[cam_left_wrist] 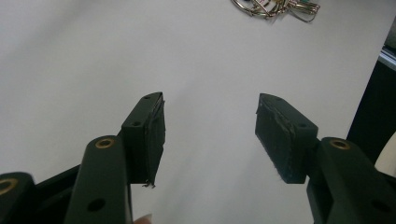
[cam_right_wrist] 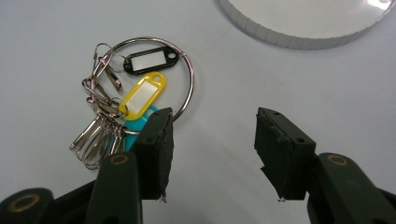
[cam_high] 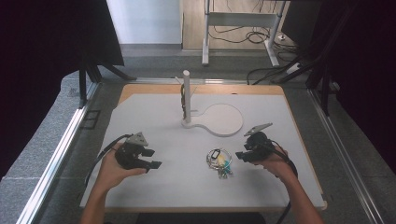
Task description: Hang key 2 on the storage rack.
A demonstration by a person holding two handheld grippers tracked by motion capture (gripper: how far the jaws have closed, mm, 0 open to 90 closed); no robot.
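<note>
A large metal key ring (cam_high: 219, 160) with black, yellow and teal tags and several small clips lies flat on the white mat. My right gripper (cam_high: 240, 156) sits just right of it, pointing left at it. In the right gripper view the jaws (cam_right_wrist: 212, 114) stand open over bare mat, and the ring (cam_right_wrist: 142, 95) lies beyond the left jaw, which hides part of the teal tag. My left gripper (cam_high: 154, 157) rests at the mat's left, pointing right. It is open (cam_left_wrist: 210, 100) with nothing between its jaws, and the keys (cam_left_wrist: 275, 7) lie far ahead.
A white stand with an upright post (cam_high: 187, 95) and a round flat base (cam_high: 224, 120) sits at the middle back of the mat; the base's rim (cam_right_wrist: 303, 35) is just beyond the right gripper. The mat lies on a wooden tabletop (cam_high: 205, 88) framed by metal rails.
</note>
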